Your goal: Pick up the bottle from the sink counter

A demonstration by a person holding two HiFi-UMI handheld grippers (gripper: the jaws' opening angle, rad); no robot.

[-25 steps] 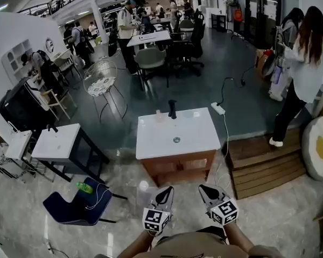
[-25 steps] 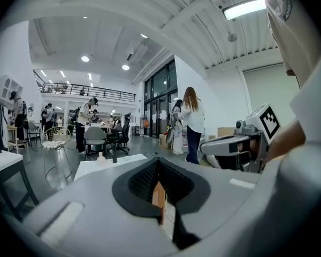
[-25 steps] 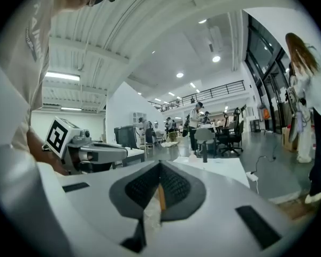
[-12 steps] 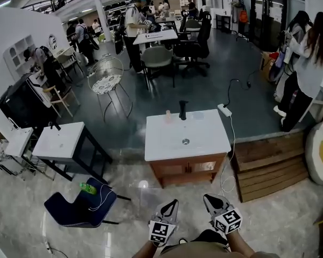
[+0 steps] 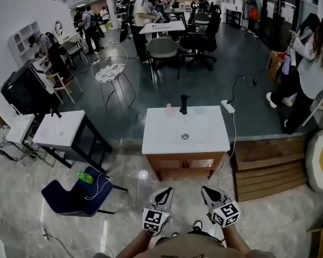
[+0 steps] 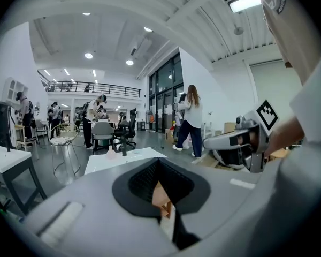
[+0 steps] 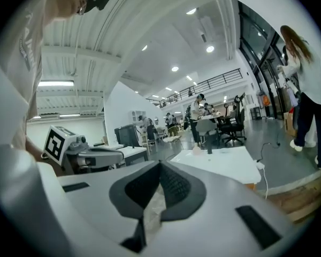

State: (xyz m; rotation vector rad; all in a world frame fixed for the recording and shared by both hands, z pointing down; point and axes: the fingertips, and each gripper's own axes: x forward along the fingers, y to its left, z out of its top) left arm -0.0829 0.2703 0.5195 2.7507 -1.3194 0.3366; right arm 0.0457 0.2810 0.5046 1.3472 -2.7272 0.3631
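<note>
Bottle point(image 5: 169, 110), small, pale pink, on glossy white rectangular sink counter point(image 5: 161, 138), left tongs point(image 5: 164, 193) and right tongs point(image 5: 206, 191) clenched empty

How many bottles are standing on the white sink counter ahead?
1: a small pale bottle at the far edge of the sink counter, just left of the black faucet. Other clear ones may go unseen.
</note>
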